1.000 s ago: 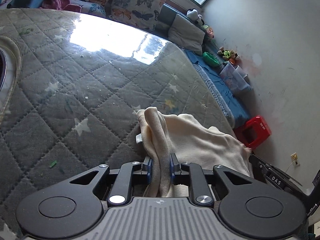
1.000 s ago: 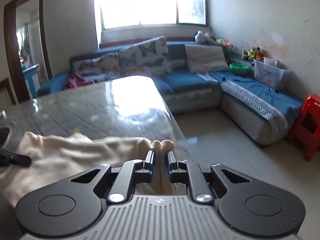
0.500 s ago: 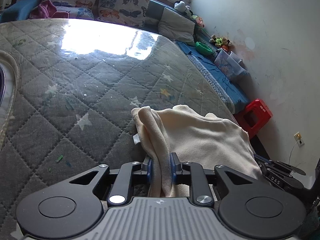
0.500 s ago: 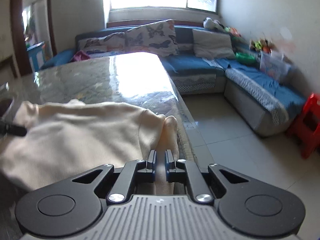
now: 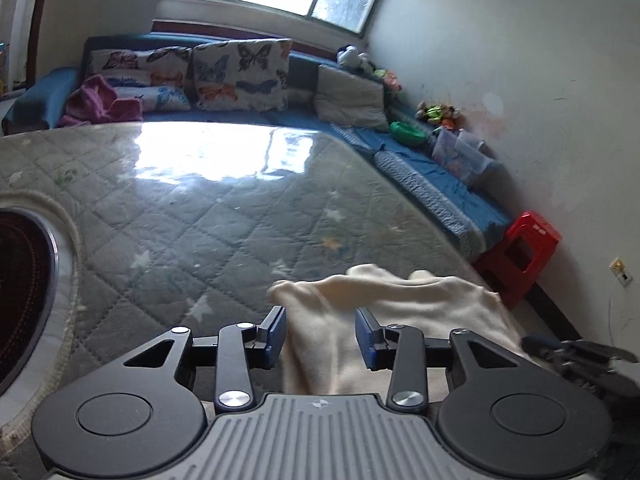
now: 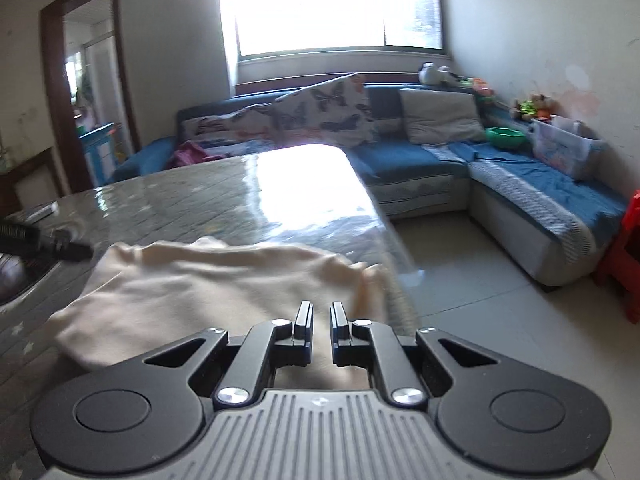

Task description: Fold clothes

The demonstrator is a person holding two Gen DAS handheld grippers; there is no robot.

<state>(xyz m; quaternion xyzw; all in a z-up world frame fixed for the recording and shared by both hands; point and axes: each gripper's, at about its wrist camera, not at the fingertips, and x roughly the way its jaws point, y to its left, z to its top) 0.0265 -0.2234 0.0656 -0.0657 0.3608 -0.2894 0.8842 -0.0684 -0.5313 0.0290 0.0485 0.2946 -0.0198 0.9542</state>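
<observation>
Both claws have just let go: the left claw (image 5: 321, 331) now gapes wide, the right claw (image 6: 319, 317) parted slightly (nothing pinched), leaving the cream garment (image 6: 208, 280) on the bench (image 5: 224, 208), lower centre, fold apparently laid.

No legible text, label, brand name or number appears in either wrist view. The only mark is a small embossed emblem, a circle crossed by fine lines, at the top centre of the ribbed grey housing of the left gripper (image 5: 321, 336), just behind its blue finger pads; the same emblem sits in the same place on the right gripper (image 6: 319, 324), and neither carries readable characters. The red stool (image 5: 520, 254) to the right of the left gripper shows two small pale marks on its top edge, too small to read.
</observation>
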